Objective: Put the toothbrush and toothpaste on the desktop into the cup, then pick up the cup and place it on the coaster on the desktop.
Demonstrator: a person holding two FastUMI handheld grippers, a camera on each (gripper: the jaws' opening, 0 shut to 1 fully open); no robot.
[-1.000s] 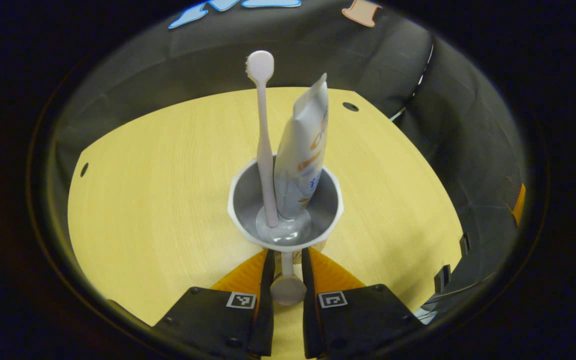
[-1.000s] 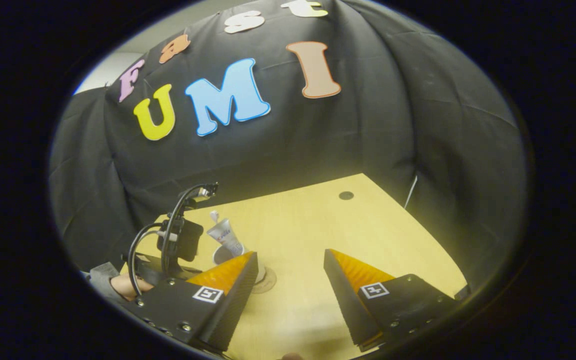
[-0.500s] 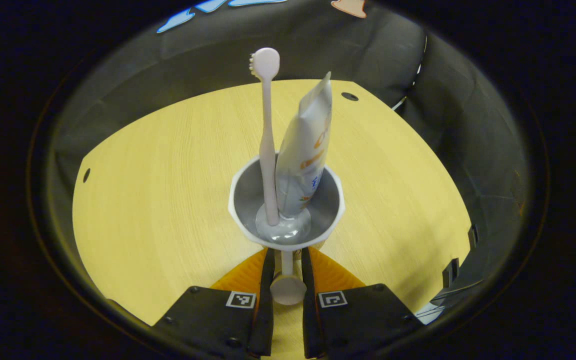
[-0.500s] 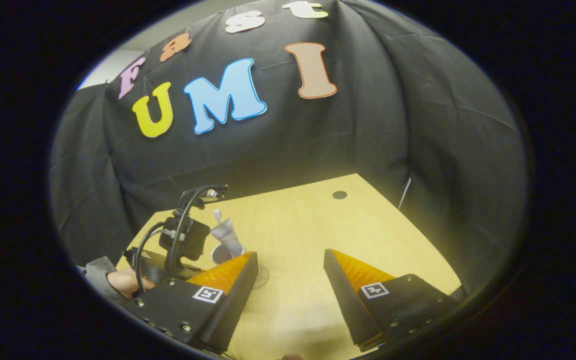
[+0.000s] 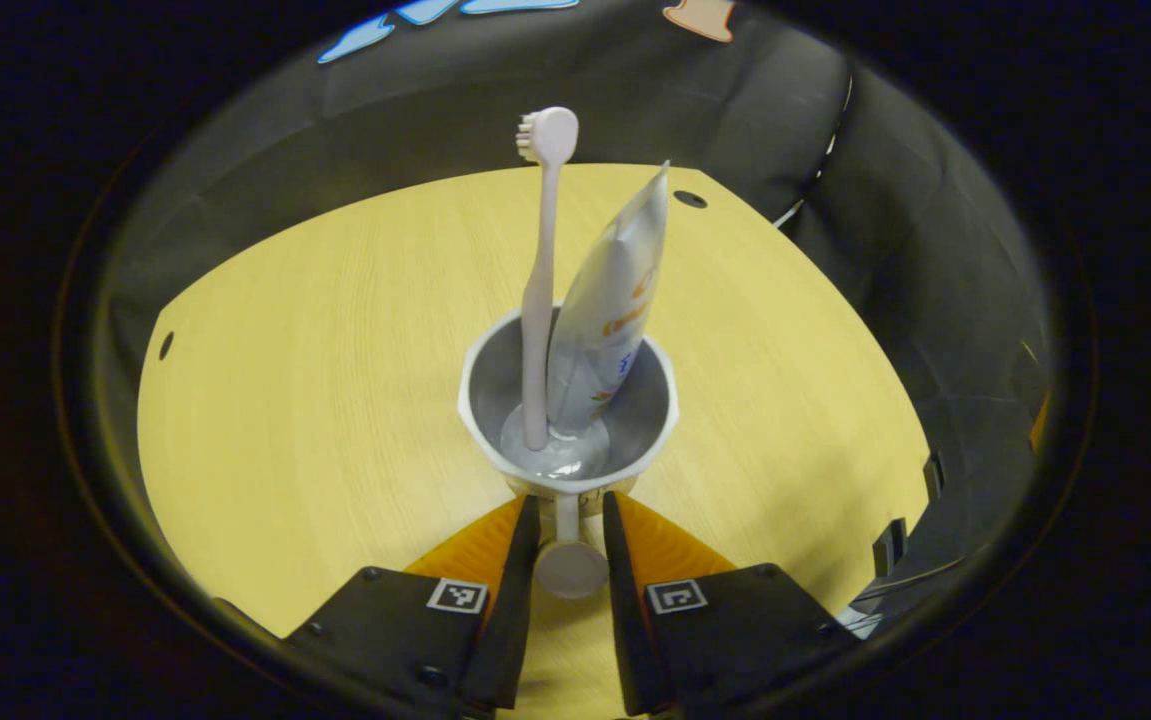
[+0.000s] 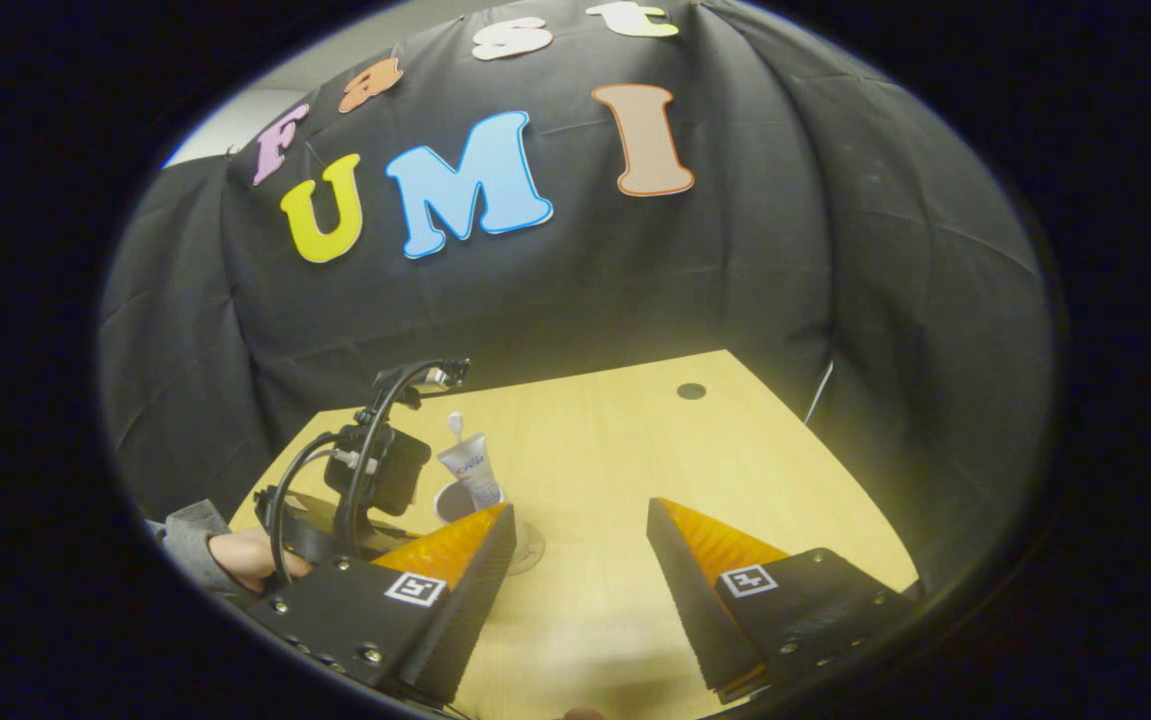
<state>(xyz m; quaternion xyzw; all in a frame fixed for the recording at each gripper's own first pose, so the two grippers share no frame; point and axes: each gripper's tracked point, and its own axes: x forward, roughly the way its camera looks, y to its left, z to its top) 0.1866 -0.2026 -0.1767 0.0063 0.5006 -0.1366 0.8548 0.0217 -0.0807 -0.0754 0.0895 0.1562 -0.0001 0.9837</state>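
White cup (image 5: 569,400) handle, tighter before, between slightly eased left tongs (image 5: 569,520); right tongs (image 6: 580,525) agape, empty.

Both my views are dim toward the rim and brightest at the centre, where overhead light falls on the yellow desktop (image 5: 335,330). Fisheye distortion bends the desktop's edges into arcs. In the left gripper view the cup (image 5: 567,410) is sharp, its wet-looking floor carrying a soft glare. In the right gripper view the nearest desktop (image 6: 585,640) between my fingers (image 6: 455,570) is blurred, and the black cloth (image 6: 785,280) swallows light.
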